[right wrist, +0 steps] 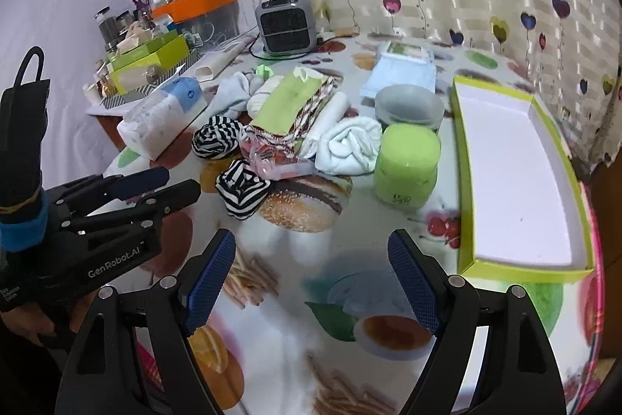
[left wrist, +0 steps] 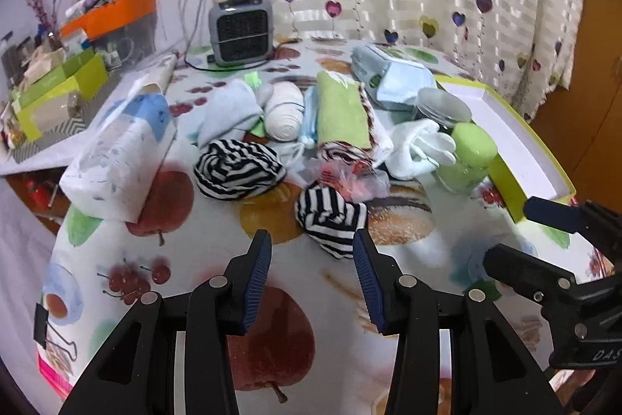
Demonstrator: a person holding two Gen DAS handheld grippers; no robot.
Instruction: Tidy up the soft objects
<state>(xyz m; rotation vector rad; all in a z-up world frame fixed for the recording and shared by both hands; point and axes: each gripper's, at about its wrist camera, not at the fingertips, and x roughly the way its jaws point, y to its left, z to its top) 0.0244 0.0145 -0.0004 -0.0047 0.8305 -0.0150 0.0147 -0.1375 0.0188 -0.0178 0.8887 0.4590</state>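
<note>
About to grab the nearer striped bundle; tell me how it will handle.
The nearer striped bundle looks like balled knit fabric, so it is probably light and squashy under the jaws. Its loose folds suggest it may unroll or droop when lifted. It is lumpy, not round, so a push would likely slide it, not roll it.

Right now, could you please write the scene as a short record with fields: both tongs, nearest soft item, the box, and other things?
left tongs: open, holding nothing, aimed at the near striped bundle
right tongs: open, holding nothing, over bare tablecloth
nearest soft item: black-and-white striped bundle, just beyond the left fingertips
second striped bundle: farther back, to the left
green-rimmed box: nothing inside, at the table's right side
white cloth: beside the green jar
green towel: in the middle of the pile
</note>
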